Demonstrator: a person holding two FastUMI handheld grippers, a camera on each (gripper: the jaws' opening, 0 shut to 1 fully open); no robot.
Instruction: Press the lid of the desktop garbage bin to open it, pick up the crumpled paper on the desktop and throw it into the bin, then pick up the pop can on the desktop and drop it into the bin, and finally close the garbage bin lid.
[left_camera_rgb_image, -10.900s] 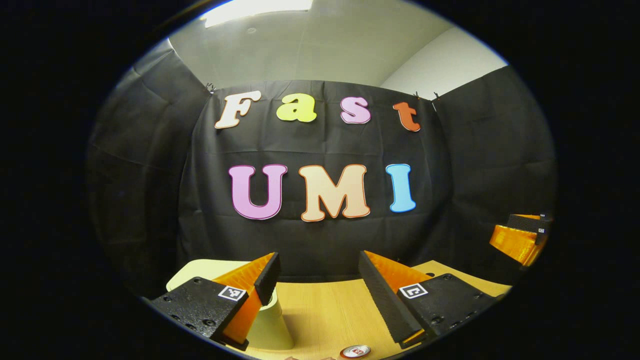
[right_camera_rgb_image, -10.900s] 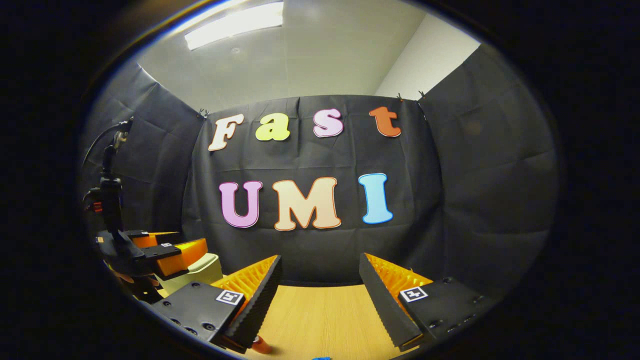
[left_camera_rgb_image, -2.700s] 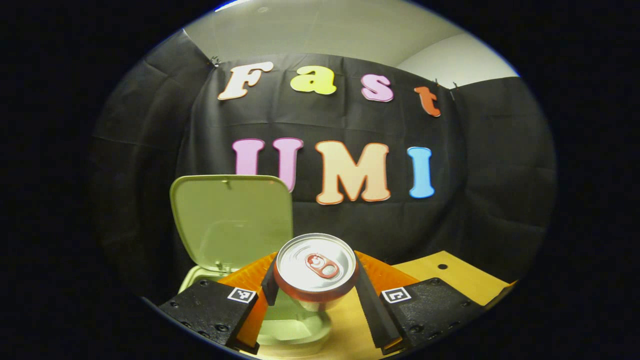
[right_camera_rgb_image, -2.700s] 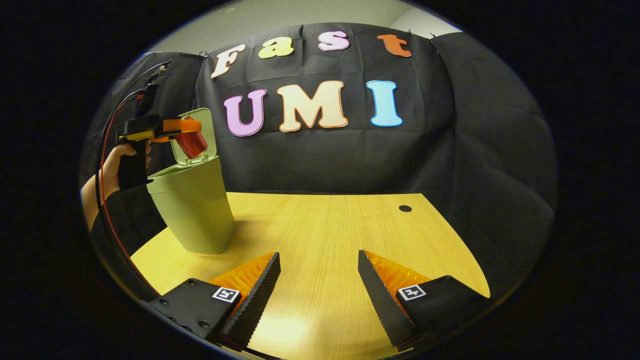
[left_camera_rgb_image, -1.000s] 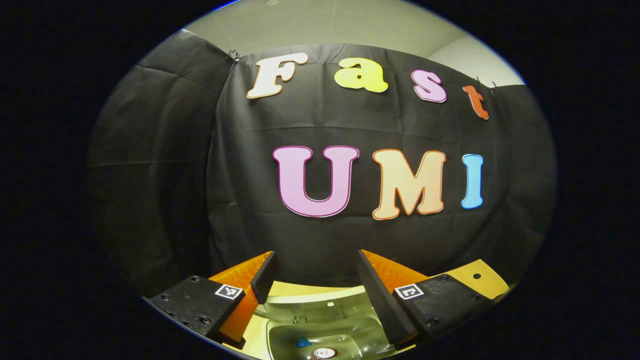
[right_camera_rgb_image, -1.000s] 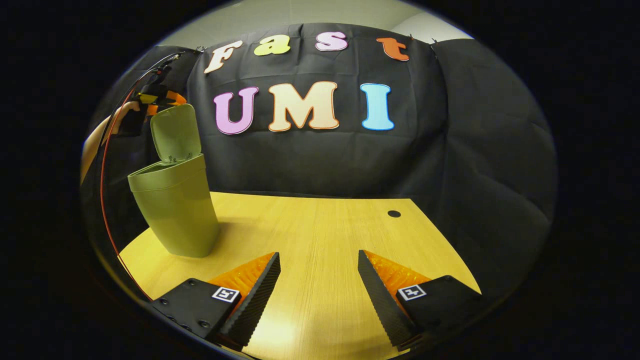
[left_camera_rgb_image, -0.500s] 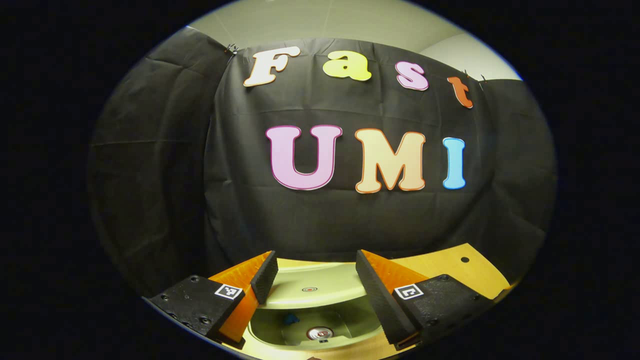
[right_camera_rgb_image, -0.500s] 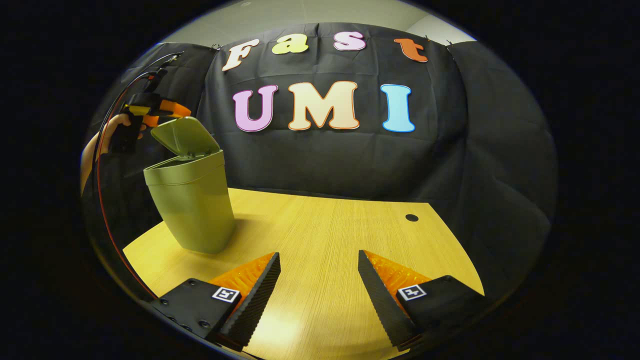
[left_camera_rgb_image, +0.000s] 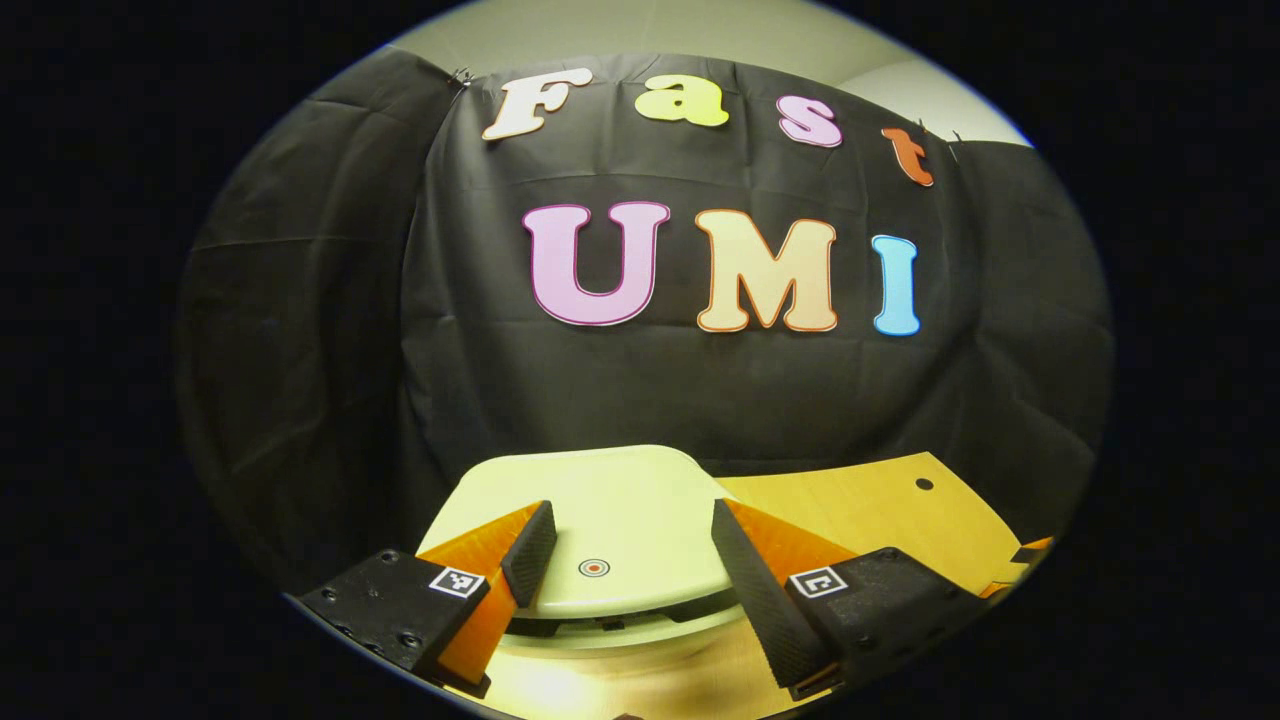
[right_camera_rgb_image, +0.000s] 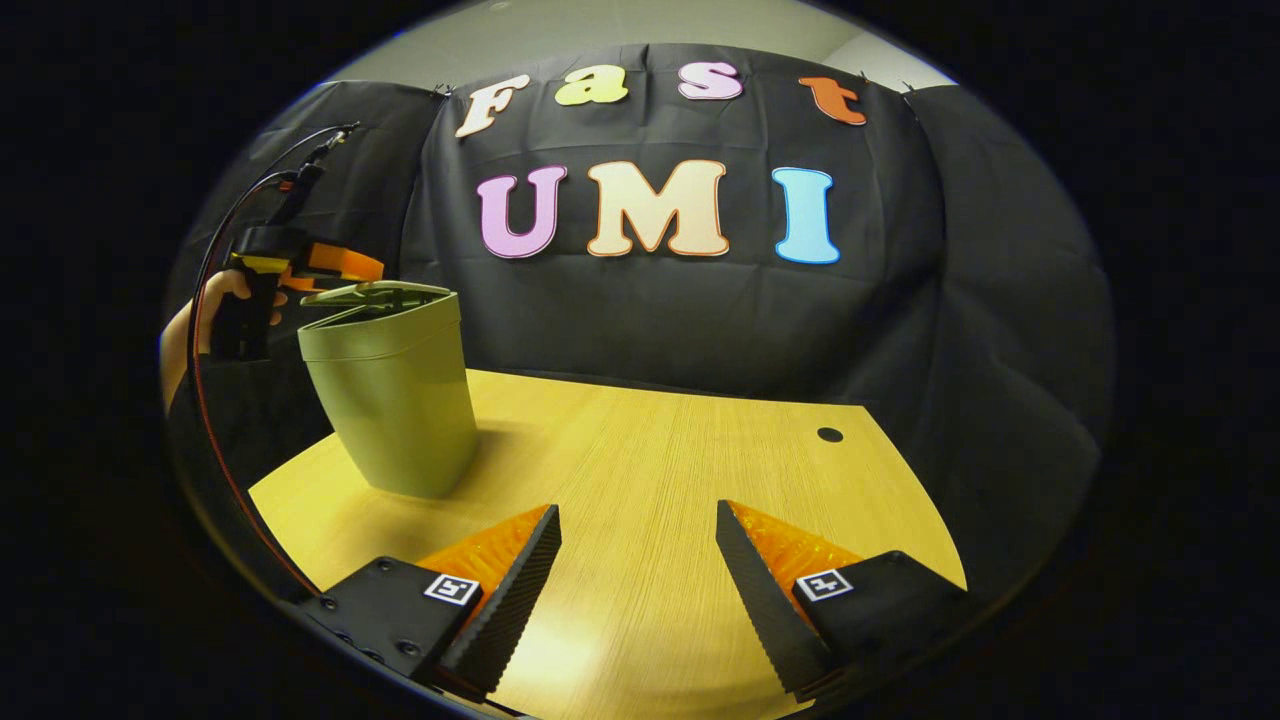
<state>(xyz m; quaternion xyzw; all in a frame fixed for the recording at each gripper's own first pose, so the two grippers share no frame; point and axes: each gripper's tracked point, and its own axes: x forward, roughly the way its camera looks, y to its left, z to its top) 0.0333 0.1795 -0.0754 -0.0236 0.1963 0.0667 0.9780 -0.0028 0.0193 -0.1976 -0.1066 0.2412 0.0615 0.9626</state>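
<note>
Pale green bin (right_camera_rgb_image: 395, 405) upright at desk's left; lid (left_camera_rgb_image: 600, 525) nearly shut, narrow gap left.

Bin (right_camera_rgb_image: 392, 410) at table's (right_camera_rgb_image: 680, 460) left (lid (left_camera_rgb_image: 600, 500) atop).

The lid (left_camera_rgb_image: 600, 510) hides the bin's (right_camera_rgb_image: 390, 400) inside (a narrow gap at its rim shows nothing).

I am looking across a light wooden desktop (right_camera_rgb_image: 640, 470) with a small round hole (right_camera_rgb_image: 829, 435) near its far right corner, black cloth (right_camera_rgb_image: 650, 310) hanging behind it beneath a pale ceiling (left_camera_rgb_image: 650, 30).
</note>
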